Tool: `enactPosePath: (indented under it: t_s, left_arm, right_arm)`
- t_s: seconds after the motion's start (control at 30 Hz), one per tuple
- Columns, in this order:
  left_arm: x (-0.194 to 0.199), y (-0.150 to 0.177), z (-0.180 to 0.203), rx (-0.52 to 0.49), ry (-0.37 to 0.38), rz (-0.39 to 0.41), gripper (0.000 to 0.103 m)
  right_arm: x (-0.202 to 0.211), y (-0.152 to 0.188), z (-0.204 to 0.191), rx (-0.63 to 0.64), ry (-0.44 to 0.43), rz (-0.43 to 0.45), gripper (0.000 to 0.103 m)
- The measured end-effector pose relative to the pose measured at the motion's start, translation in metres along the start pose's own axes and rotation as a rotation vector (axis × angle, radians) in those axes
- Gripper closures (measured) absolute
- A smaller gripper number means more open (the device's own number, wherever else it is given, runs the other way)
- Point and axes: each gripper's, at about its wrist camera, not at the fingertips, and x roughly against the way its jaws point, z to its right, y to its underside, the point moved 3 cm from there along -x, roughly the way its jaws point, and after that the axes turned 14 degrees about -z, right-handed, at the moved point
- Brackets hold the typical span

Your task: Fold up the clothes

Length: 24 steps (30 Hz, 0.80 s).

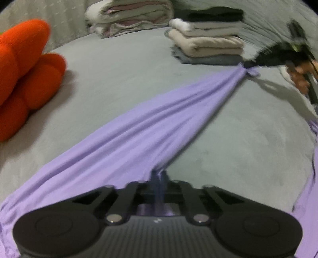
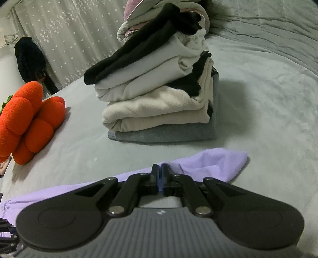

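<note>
Both grippers, left gripper (image 1: 158, 174) and right gripper (image 2: 159, 168), are clamping the unfolded purple garment (image 1: 139, 129); folded stack (image 2: 159, 99) is sitting at upper centre.

Gray bed (image 2: 268, 95) w/ clothes stack (image 2: 159, 99), cushion (image 2: 29, 123)

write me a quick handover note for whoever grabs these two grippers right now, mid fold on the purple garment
Left gripper: shut on one end of the purple garment.
Right gripper: shut on the other end, near the stack of folded clothes.
The garment is pulled into a taut, bunched strip over the grey bed, not spread flat.
Done: several items folded and stacked; a second folded pile sits farther back.
Left: lay the garment flat, fold it, probably add it to the stack. An orange plush cushion lies off to the left.
</note>
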Motion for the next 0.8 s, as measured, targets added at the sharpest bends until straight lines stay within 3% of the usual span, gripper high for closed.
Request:
enactPosePath:
  t_s: [0.2,0.3,0.5,0.67,0.77,0.8]
  left_arm:
    - [0.027,0.014,-0.002,0.018,0.137,0.087,0.103]
    - [0.037,0.025,-0.001,0.003,0.178,0.093,0.103]
    - [0.024,0.036,0.007,-0.050,0.153,0.009,0.103]
    - [0.017,0.034,0.010,-0.049,0.168,-0.012,0.100]
    - [0.018,0.027,0.010,-0.031,0.201,0.011,0.085]
    - [0.018,0.025,0.010,-0.026,0.210,0.021,0.076]
  right_arm:
    - [0.011,-0.001,-0.001,0.024,0.002,0.017,0.101]
    - [0.018,0.000,-0.002,0.036,0.004,0.026,0.101]
    - [0.023,0.023,-0.004,0.054,0.016,0.011,0.101]
    - [0.017,0.058,0.003,0.052,0.034,-0.027,0.100]
    - [0.017,0.074,0.009,0.033,0.019,-0.025,0.100]
    - [0.019,0.076,0.011,0.018,0.010,-0.018,0.098]
